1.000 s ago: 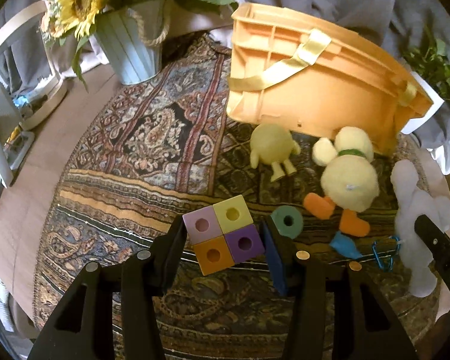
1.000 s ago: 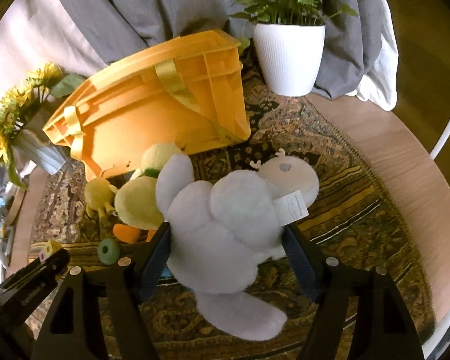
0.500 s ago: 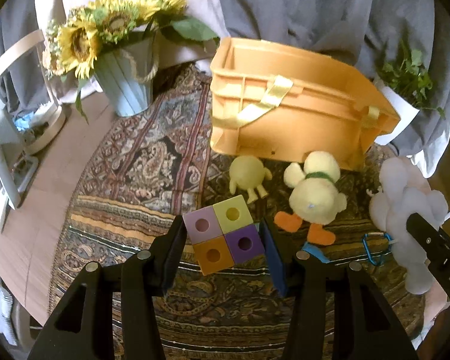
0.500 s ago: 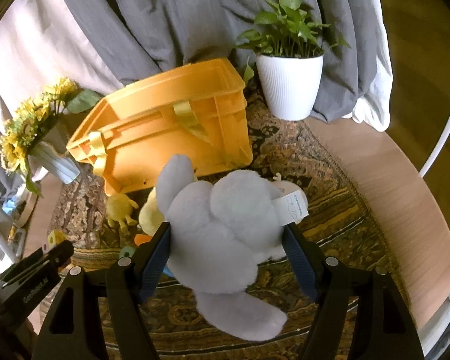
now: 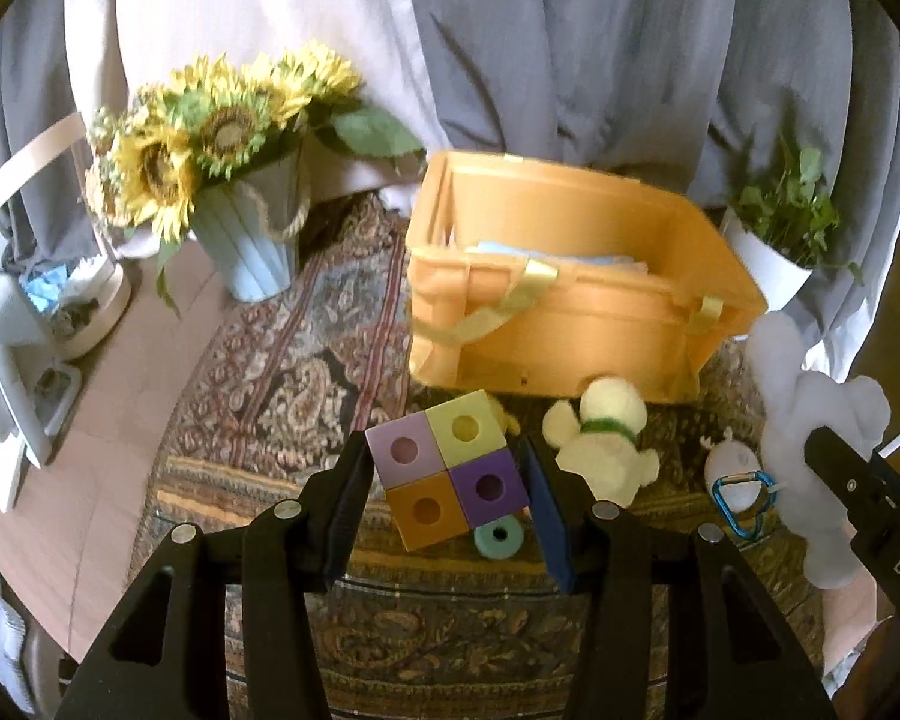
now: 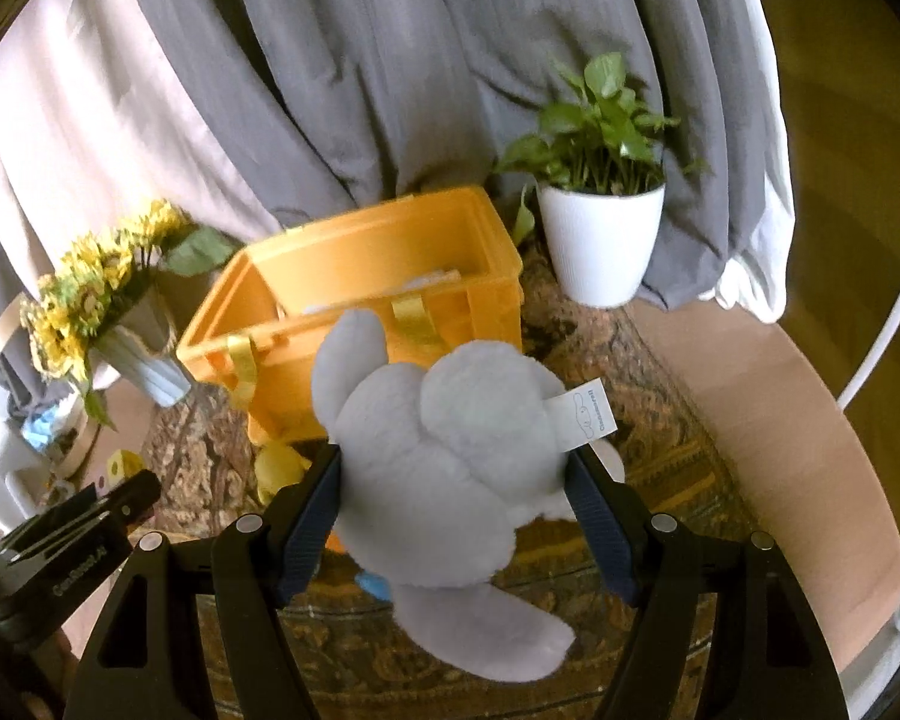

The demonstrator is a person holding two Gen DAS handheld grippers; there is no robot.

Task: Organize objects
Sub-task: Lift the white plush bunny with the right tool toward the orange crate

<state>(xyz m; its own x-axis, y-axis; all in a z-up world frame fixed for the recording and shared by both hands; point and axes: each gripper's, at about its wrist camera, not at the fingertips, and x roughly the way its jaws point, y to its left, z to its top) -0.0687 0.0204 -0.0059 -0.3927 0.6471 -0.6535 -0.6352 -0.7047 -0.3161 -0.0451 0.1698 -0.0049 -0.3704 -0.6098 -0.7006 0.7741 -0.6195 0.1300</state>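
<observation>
1. Left gripper fingers clamp four-colour foam cube block, lifted above patterned rug.
2. Right gripper fingers pinch pale grey plush toy; orange plastic crate at 12 o'clock.

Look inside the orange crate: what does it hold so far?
The orange crate holds something flat and pale blue near its bottom. Its front wall hides the rest of the inside, so anything else there cannot be seen.

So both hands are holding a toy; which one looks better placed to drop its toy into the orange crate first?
Probably the left. Its gripper holds the compact block cube just before the orange crate. The right gripper carries the bulkier white plush.
</observation>
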